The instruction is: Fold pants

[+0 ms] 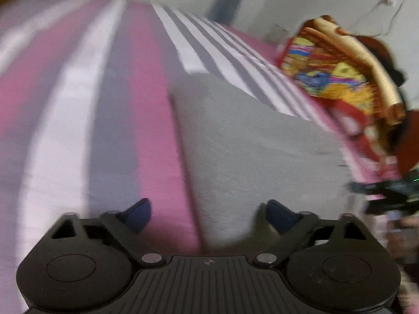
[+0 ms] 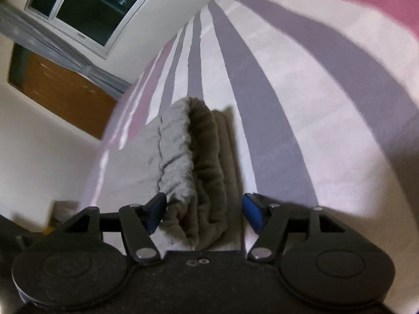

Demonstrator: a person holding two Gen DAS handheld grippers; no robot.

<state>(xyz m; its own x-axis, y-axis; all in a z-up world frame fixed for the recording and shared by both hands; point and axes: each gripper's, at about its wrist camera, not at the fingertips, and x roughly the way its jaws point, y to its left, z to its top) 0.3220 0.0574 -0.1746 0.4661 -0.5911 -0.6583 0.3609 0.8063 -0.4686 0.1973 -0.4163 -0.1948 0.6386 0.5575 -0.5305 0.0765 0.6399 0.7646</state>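
The pants (image 1: 256,141) lie on the striped sheet (image 1: 57,120) of a bed, a flat grey slab in the left wrist view, its long edge straight along a pink stripe. In the right wrist view the same pants (image 2: 188,157) show their gathered elastic waistband, doubled over on itself in stacked layers, so at least one fold looks done. The bundle seems narrow and fairly neat. Whether another fold is still needed I cannot tell, since neither view shows the whole garment; the left view is also blurred.

The left gripper (image 1: 208,216) stands wide open above the near edge of the pants, one blue pad over the pink stripe and the other over the grey cloth. Nothing is between its pads and it appears to touch nothing. To its right a bright patterned cloth (image 1: 337,78) is heaped at the far side of the bed, apart from the pants.

The right gripper (image 2: 204,214) is partly open, straddling the waistband end. Its left pad (image 2: 157,212) lies against or just beside the cloth, while the right pad is clear of it, so the bundle sits between the jaws without being pinched.
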